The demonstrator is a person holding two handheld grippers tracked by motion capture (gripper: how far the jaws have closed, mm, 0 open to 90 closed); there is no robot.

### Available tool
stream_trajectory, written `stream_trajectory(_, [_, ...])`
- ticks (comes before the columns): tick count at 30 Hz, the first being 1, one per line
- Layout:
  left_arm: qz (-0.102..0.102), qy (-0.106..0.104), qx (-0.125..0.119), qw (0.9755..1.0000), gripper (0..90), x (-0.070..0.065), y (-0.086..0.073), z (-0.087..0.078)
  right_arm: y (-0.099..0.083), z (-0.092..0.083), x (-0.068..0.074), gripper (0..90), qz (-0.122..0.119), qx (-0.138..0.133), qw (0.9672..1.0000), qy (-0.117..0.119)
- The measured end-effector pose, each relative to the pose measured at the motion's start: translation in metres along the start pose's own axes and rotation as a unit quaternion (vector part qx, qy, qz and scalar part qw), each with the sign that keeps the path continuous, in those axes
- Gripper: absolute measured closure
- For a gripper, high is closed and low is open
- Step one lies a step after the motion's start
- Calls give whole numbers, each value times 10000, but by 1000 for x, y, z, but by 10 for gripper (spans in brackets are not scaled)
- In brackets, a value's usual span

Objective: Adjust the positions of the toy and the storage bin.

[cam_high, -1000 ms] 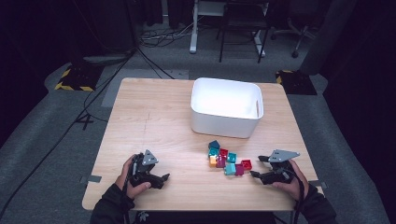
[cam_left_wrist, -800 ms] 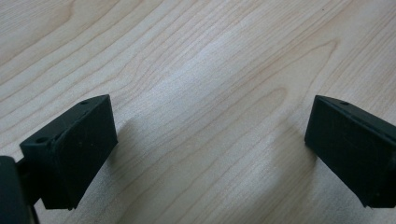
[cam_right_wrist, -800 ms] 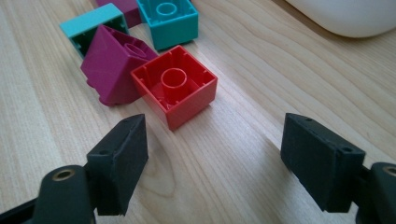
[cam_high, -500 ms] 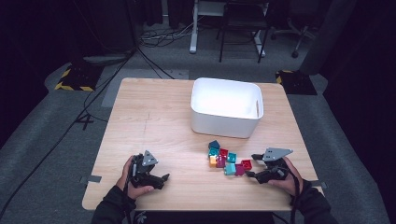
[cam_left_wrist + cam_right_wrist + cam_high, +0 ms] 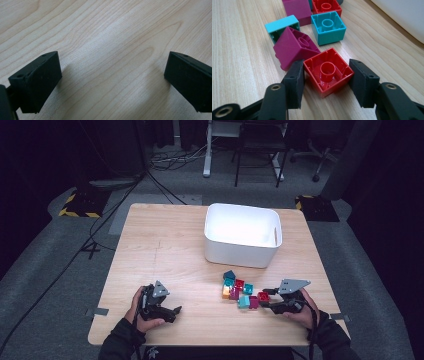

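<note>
Right now the right gripper [image 5: 325, 80] has a red block [image 5: 328, 71] lying upside down between its jaws, which have just been closing; both pads touch the block's sides. It sits on the counter [image 5: 165, 250] at the near edge of the block cluster, beside a magenta block [image 5: 293, 50]. Well apart, the left gripper [image 5: 112, 80] gapes wide over bare wood.

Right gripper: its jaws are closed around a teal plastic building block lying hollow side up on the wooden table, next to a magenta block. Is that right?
The colour is wrong. The right gripper has its jaws around a red plastic building block, not a teal one; they have just been closing on it. It lies hollow side up on the wooden table beside the magenta block. The right gripper view shows this.
</note>
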State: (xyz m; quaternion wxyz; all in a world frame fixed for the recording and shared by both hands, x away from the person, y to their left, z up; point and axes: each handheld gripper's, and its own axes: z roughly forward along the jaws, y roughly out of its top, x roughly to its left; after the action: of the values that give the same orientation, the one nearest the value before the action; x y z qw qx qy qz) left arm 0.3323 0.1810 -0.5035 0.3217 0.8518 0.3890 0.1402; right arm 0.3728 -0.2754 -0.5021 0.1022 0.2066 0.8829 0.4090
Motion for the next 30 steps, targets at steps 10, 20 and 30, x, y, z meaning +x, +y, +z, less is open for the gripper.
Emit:
stream_trajectory(10, [22, -44, 21, 10000, 8, 0, 1, 0, -9, -11, -12, 486, 317, -2, 9989, -357])
stream_trajectory(20, [8, -101, 45, 9999, 7, 0, 1, 1, -18, -21, -25, 487, 645, -14, 9951, -749])
stream_trajectory(30, [111, -146, 44, 9998, 6, 2, 2, 1, -17, -20, -26, 487, 779, -15, 9923, -967])
